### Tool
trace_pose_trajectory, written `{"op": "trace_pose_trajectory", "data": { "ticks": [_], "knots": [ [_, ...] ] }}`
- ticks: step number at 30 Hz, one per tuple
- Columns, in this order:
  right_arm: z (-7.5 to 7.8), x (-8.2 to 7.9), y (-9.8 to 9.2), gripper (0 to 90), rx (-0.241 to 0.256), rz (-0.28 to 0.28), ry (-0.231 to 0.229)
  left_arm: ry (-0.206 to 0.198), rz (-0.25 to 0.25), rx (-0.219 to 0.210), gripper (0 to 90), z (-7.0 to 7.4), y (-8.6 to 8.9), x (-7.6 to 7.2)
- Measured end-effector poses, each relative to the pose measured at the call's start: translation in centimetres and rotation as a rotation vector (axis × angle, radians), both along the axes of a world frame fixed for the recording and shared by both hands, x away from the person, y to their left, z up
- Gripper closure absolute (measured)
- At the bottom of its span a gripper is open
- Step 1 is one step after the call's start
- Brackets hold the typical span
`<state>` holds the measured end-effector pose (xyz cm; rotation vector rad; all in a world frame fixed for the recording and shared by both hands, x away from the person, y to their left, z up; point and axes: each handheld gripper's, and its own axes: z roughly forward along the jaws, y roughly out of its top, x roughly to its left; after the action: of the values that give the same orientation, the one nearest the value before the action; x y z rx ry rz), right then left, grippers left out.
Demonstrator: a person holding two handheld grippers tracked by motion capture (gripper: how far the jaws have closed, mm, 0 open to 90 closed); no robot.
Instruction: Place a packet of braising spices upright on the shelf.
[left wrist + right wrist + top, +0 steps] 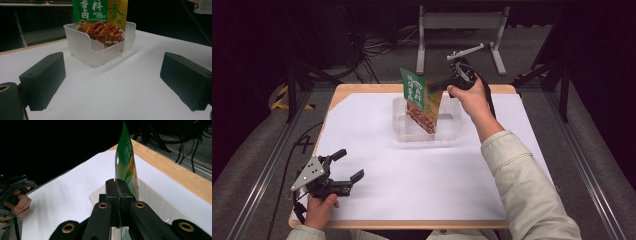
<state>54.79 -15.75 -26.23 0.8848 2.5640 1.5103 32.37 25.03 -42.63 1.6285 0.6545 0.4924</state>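
The right gripper point(438, 85) has its jaws clamped on the edge of a pouch point(421, 100), which hangs tilted with its lower end inside the clear bin point(449, 131) at the far middle of the table point(362, 90); the left gripper point(343, 169) rests near the front left corner with its jaws wide apart and nothing between them. The grip is thin, on one edge only, so the pouch could swing or slip out if the hand twists; let go while it leans like this, it may flop over the bin's low front wall rather than settle inside; pushed down too hard, it could shove the light bin across the paper point(377, 150), since nothing holds the bin in place. The left gripper view cuts off the top of the pouch point(100, 15), and the right gripper view shows it almost edge-on point(126, 167), so how much of it the jaws cover is hard to judge; whether its bottom touches the bin floor is probably not yet settled, though the frosted wall point(85, 47) blurs that; the bin's clear sides are faint from the high view.
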Motion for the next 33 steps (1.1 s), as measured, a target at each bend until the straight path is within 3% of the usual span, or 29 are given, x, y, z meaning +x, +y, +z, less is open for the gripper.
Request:
{"op": "trace_pose_trajectory", "data": {
  "ticks": [7, 14, 20, 33],
  "knots": [
    [0.1, -0.2, -0.3, 84.3, -0.002, -0.009, 0.001, -0.003, -0.004, -0.002, 7.0, 0.0, -0.1, 0.1],
    [0.3, -0.3, -0.6, 55.0, 0.057, -0.015, 0.007, -0.003, -0.010, -0.002, 7.0, 0.0, -0.3, 0.3],
    [0.8, -1.0, -0.8, 40.1, 0.086, -0.008, -0.029, 0.000, -0.017, -0.003, 7.0, 0.0, -0.5, 0.5],
    [2.1, -4.5, -2.5, 30.7, 0.137, 0.016, -0.114, -0.005, -0.043, 0.008, 7.0, 0.1, -1.2, 1.3]
  ]
}}
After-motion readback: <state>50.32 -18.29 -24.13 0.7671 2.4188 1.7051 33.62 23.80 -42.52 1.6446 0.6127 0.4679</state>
